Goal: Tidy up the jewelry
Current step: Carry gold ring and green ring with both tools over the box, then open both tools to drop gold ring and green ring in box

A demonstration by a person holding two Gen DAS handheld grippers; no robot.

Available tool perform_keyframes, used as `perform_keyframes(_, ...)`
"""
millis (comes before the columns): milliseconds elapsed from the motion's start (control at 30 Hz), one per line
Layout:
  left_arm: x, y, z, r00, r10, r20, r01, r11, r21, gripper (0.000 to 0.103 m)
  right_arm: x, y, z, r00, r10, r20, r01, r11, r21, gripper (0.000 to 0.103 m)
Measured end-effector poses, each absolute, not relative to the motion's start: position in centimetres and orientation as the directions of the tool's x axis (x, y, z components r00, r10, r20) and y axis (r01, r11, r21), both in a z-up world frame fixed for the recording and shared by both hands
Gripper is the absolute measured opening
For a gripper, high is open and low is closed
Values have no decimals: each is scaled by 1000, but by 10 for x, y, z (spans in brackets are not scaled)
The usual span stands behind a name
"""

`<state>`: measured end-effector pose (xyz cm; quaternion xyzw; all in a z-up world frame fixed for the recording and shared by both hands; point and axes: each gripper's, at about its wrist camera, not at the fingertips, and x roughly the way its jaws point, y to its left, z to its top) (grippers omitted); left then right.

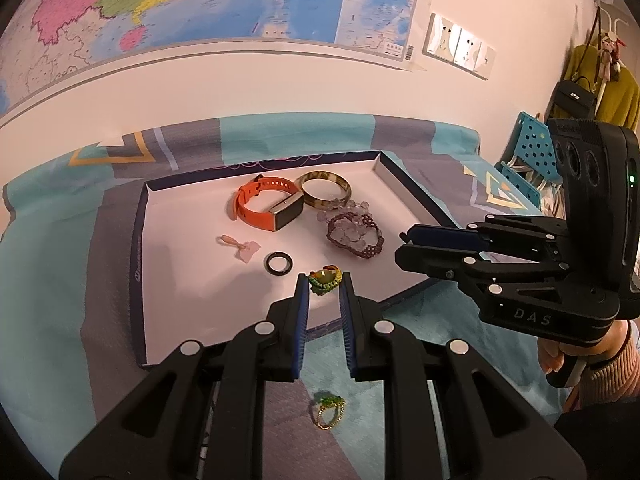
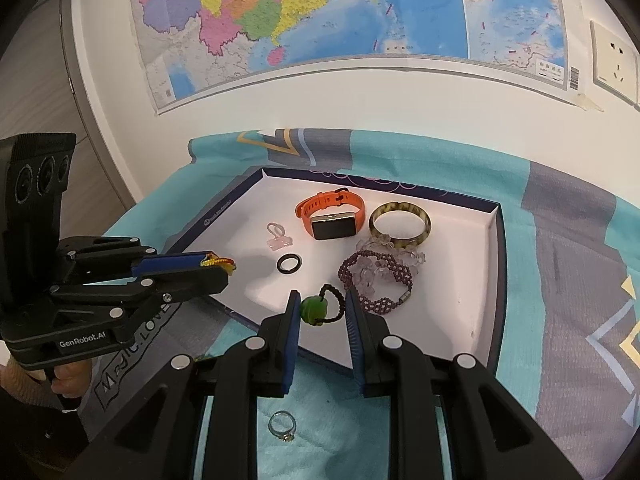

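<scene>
A shallow white tray (image 1: 168, 264) (image 2: 456, 320) lies on a patterned cloth. It holds an orange watch (image 1: 266, 204) (image 2: 332, 214), a mottled bangle (image 1: 324, 190) (image 2: 400, 222), a purple beaded bracelet (image 1: 356, 236) (image 2: 376, 280), a black ring (image 1: 279, 263) (image 2: 289, 264) and a pink piece (image 1: 246, 246) (image 2: 280, 236). My left gripper (image 1: 324, 280) (image 2: 224, 266) is shut on a yellow-green woven ring (image 1: 325, 278) (image 2: 218, 261) above the tray's near edge. My right gripper (image 2: 322, 306) (image 1: 404, 240) grips a green-bead ring with black cord (image 2: 322, 306).
A green-and-gold ring (image 1: 328, 410) lies on the cloth below my left gripper. A silver ring (image 2: 282, 426) lies on the cloth below my right gripper. A wall with a map stands behind the table. A blue perforated crate (image 1: 532, 148) stands at the right.
</scene>
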<state>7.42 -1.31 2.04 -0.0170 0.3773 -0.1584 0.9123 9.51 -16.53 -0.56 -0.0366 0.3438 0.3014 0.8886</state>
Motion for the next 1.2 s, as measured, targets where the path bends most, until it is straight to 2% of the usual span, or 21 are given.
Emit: perform_keyframes(1200, 108, -12, -5, 616, -288, -733, 244, 955, -170, 16, 123, -144, -22, 561, 459, -689, -556, 826, 98, 21)
